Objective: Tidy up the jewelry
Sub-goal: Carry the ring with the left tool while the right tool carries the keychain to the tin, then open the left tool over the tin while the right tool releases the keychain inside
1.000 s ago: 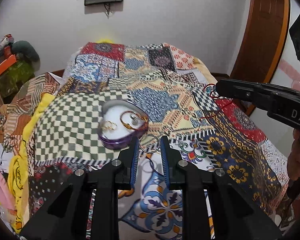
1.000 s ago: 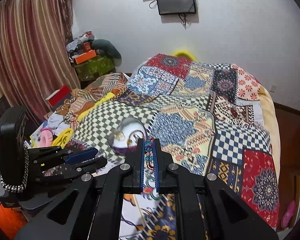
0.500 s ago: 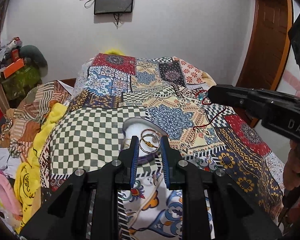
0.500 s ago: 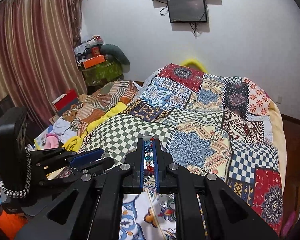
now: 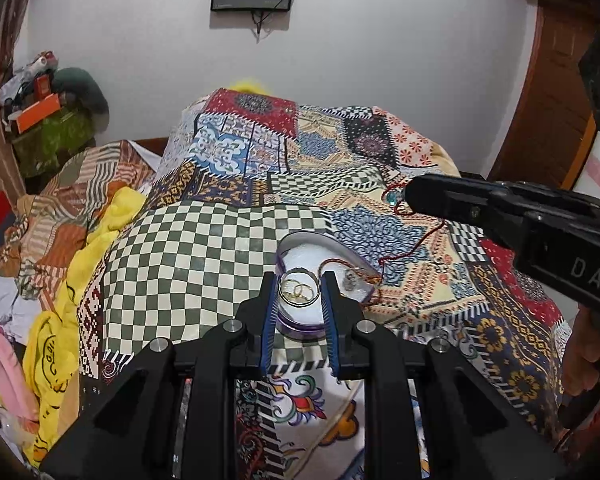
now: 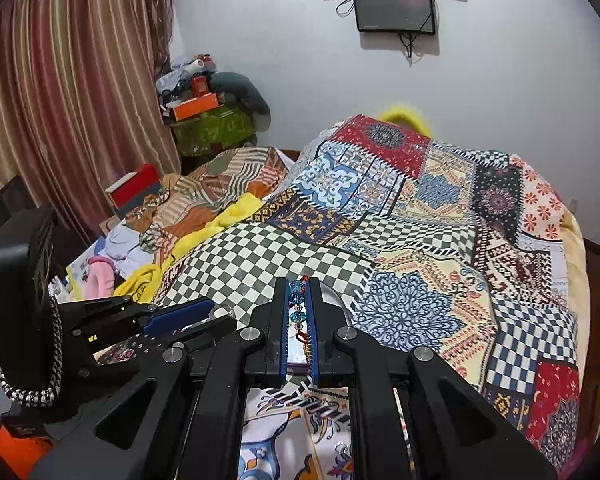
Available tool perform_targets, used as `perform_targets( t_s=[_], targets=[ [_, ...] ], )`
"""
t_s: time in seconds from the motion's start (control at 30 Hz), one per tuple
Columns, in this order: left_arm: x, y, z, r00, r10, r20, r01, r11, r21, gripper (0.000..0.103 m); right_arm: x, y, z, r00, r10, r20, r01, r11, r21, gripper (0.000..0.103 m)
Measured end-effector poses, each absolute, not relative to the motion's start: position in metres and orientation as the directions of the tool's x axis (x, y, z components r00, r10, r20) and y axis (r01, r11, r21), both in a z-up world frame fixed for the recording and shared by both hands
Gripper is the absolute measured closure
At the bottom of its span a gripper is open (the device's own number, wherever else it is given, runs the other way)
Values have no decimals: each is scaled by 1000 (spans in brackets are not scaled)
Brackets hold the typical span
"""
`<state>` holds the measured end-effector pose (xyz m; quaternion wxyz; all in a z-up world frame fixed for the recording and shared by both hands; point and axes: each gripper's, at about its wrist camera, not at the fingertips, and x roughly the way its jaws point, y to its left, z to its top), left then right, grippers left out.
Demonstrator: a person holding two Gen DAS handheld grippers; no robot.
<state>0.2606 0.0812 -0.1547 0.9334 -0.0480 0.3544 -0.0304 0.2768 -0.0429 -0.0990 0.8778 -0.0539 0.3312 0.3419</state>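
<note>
Bangle (image 5: 299, 292), silver, pinched across its width in my left gripper (image 5: 299, 294); it sits between the blue pads directly above the open heart-shaped jewelry box (image 5: 320, 280). Smaller gold rings (image 5: 298, 290) show through the bangle, lying on the box's white lining.

Right gripper (image 6: 298, 312): jaws pressed nearly together on a beaded bracelet (image 6: 297, 304) with blue-green beads and red thread (image 5: 420, 244). In the left view the thread trails from the 2 o'clock side down to the box rim, where it drapes over the edge beside a small silver piece (image 5: 350, 280).

Box rests on the patchwork bedspread (image 5: 204, 264), a soft, uneven bed surface.

Hazards, as I judge them:
- Thread taut between right gripper and box: any lift at 2 o'clock could drag the light box or tip it.
- Bangle let go too high could bounce on the lining, scatter the rings, or roll onto the bedspread and vanish in the pattern.
- Bangle falling on the thread would snag both pieces.
- Pressing down on soft bedding may tilt the box.
</note>
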Motion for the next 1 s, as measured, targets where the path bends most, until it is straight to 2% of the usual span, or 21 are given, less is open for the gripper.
perform_targets(
  t_s=[0.13, 0.3, 0.53, 1.0],
  targets=[
    [273, 89, -164, 732, -96, -674, 4, 991, -137, 83, 290, -37, -109, 501, 575, -647, -639, 750, 172, 96],
    [288, 100, -179, 701, -131, -701, -15, 980, -198, 82, 303, -27, -120, 473, 566, -675, -638, 749, 180, 96],
    [298, 103, -191, 675, -156, -721, -11, 975, -221, 83, 320, -16, -135, 442, 537, -719, -631, 755, 177, 96],
    [304, 81, -197, 649, -151, -745, 33, 985, -171, 83, 340, -18, -161, 337, 497, -799, -611, 762, 216, 96]
  ],
)
